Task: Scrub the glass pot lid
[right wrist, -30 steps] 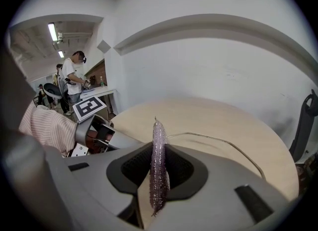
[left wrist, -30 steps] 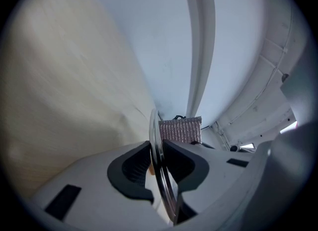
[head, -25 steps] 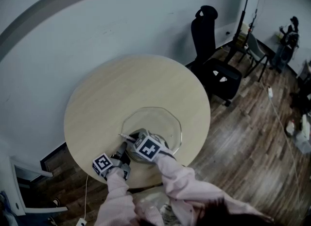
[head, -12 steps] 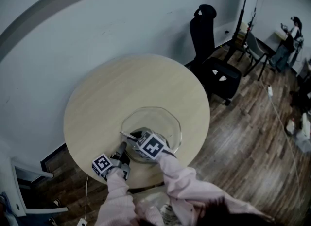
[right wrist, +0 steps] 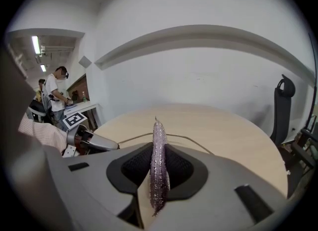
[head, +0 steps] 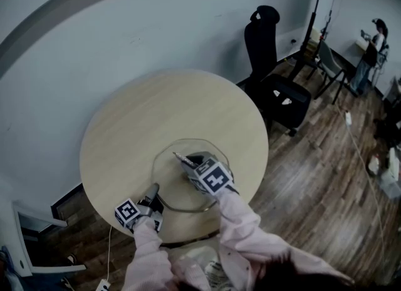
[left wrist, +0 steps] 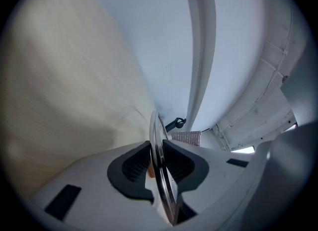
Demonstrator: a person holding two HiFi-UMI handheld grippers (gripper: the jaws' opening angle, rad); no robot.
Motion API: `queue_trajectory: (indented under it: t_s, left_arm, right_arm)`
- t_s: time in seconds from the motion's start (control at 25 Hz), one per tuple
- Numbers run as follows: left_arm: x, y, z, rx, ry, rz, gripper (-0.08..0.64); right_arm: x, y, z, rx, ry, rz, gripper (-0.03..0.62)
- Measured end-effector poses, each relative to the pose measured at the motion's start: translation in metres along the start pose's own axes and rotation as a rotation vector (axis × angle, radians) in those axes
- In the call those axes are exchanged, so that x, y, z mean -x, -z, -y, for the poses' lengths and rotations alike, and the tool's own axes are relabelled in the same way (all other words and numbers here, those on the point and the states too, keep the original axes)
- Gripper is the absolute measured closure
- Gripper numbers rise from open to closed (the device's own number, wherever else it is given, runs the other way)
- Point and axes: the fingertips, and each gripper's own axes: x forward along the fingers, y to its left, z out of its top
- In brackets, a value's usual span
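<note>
A round, pale wooden table stands close to a light wall. The glass pot lid is on it near the edge closest to the person, a little right of the middle of that edge. Its metal rim reaches almost to the table's edge.

The left gripper comes in from the near-left edge of the table, pointing nearly level. In the left gripper view its jaws are closed a good way and their dark pads press on both faces of the lid's rim. That is a firm hold on the lid at its near-left side.

The right gripper is above the lid's far half, angled down toward the glass. Its jaws are pressed onto a thin, glittery purple scrubber that stands on edge between the pads and sticks out past their tips. In the head view the tip of the scrubber is over the lid's far-left part. Whether it touches the glass cannot be told.

The right gripper view shows the lid's rim as a thin line across the table just past the jaws, with the left gripper at the left. A black office chair stands beyond the table's far-right edge on the wooden floor. A person stands far off in the room.
</note>
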Motion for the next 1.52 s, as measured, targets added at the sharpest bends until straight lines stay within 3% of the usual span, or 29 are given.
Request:
queue_trajectory:
  t_s: [0.12,0.56,1.52]
  left_arm:
    - [0.000,-0.002,-0.003,0.005,-0.016,0.008,0.487]
    - [0.000,0.001,-0.003,0.016,-0.045,0.048,0.489]
    - [0.001,-0.003,0.005,0.008,-0.045,0.110,0.492]
  right_arm:
    - [0.015,0.007,0.026,-0.010,0.066,-0.026,0.506]
    - [0.044,0.033,0.071,0.039,0.184,-0.133,0.505]
    - [0.032,0.042,0.054,0.061,0.090,-0.208,0.506]
